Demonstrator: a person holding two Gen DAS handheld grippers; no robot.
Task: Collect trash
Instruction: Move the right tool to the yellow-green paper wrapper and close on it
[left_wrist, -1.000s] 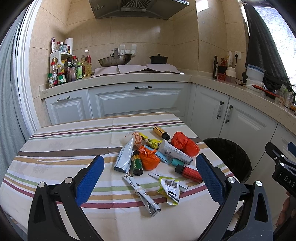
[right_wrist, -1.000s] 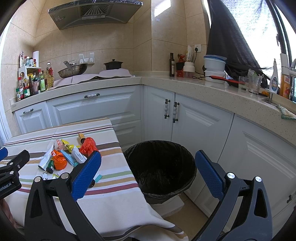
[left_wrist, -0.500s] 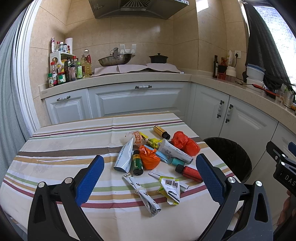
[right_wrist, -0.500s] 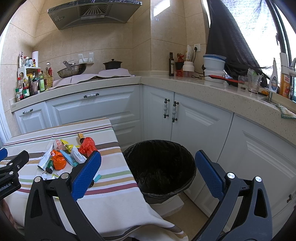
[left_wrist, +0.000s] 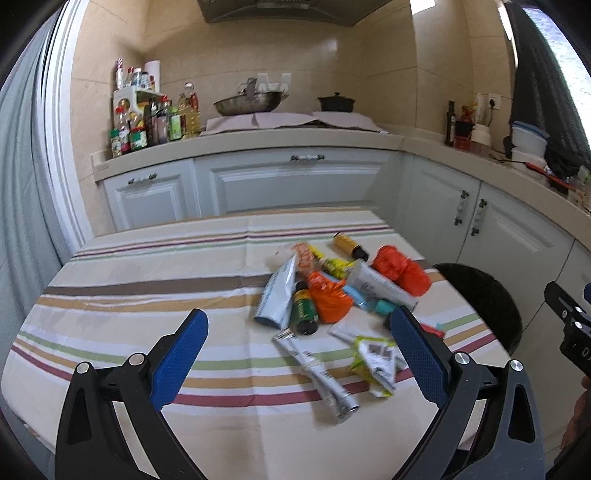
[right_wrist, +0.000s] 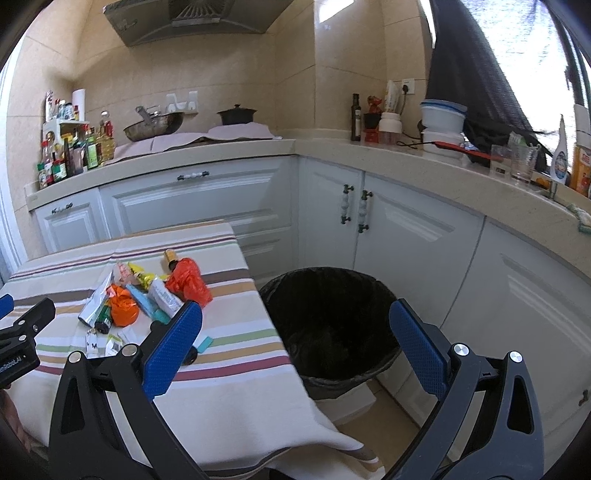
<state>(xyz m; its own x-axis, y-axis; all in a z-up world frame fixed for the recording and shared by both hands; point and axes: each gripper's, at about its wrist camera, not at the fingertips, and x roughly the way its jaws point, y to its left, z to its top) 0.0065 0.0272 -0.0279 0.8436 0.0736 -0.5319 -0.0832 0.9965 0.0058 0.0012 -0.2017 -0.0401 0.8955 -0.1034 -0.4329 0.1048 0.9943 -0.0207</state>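
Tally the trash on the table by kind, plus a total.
Orange bags: 2
Small bottles: 3, one partly hidden
Tubes: 3
Flat wrappers: at least 5
Total: at least 13; the pile overlaps.

Both handheld grippers hover side by side, jaws spread wide with nothing between the blue pads. The left gripper (left_wrist: 299, 328) points forward and slightly down; the right gripper (right_wrist: 295, 325) is held level just to its right, its black body edging into the left camera's frame at far right.
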